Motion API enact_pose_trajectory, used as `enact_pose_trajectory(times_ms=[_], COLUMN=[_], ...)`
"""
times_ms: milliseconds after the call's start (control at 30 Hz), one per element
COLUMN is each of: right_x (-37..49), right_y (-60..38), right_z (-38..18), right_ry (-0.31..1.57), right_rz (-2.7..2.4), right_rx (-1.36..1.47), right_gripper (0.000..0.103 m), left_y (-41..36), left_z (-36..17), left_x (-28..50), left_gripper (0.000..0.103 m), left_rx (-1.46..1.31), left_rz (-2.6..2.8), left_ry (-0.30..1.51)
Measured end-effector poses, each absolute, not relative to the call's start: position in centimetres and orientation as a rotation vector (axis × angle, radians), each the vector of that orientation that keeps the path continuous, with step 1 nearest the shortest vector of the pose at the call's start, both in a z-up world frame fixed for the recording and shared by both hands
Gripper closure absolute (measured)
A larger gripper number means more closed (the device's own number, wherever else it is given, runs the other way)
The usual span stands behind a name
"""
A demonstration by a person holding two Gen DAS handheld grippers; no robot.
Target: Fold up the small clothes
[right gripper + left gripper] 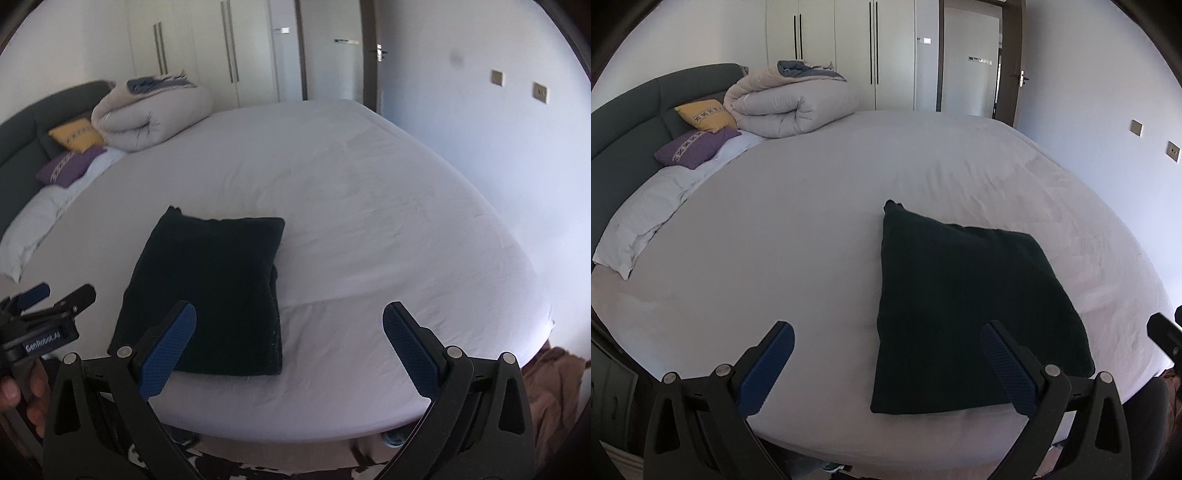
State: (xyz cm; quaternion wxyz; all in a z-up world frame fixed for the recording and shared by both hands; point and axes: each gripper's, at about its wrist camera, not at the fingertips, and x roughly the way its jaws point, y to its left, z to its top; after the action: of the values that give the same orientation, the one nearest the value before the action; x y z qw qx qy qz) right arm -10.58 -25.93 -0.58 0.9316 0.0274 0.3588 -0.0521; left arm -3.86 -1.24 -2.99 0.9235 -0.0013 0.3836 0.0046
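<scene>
Big bed [820, 206] with a pale sheet fills most of both views. Upper left of each frame there's a rolled-up duvet [790, 107] against the dark headboard [624, 122], with a yellow cushion [706, 116] and a purple cushion [696, 147] just beside it and a white pillow [646, 218] lower down the left edge.

The dark folded garment [964, 314] lies flat on the sheet near the bed's near edge, lower right of centre in the left wrist view, lower left of centre in the right wrist view [210, 291]. It looks like a neat rectangle, layers stacked along its right side.

Left gripper [886, 369] hangs above the near edge with its blue-padded fingers wide apart, gripping nothing. Right gripper [290, 347] is the same: fingers spread, nothing between them, its left finger [168, 350] overlapping the garment's lower corner in the frame.
</scene>
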Motion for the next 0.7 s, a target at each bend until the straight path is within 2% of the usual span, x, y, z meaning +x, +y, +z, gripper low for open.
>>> enact_pose_trajectory(times_ms=[700], right_x=[-8.5], right_y=[-23.8], right_z=[-2.6], right_ry=[0.802], right_rz=[-0.083], right_rx=[0.024], right_gripper=[0.0], left_y=[0.0], left_z=[-5.5], left_x=[-3.3], left_gripper=[0.0], left_rx=[-0.021], left_rz=[0.025], left_ry=[0.845])
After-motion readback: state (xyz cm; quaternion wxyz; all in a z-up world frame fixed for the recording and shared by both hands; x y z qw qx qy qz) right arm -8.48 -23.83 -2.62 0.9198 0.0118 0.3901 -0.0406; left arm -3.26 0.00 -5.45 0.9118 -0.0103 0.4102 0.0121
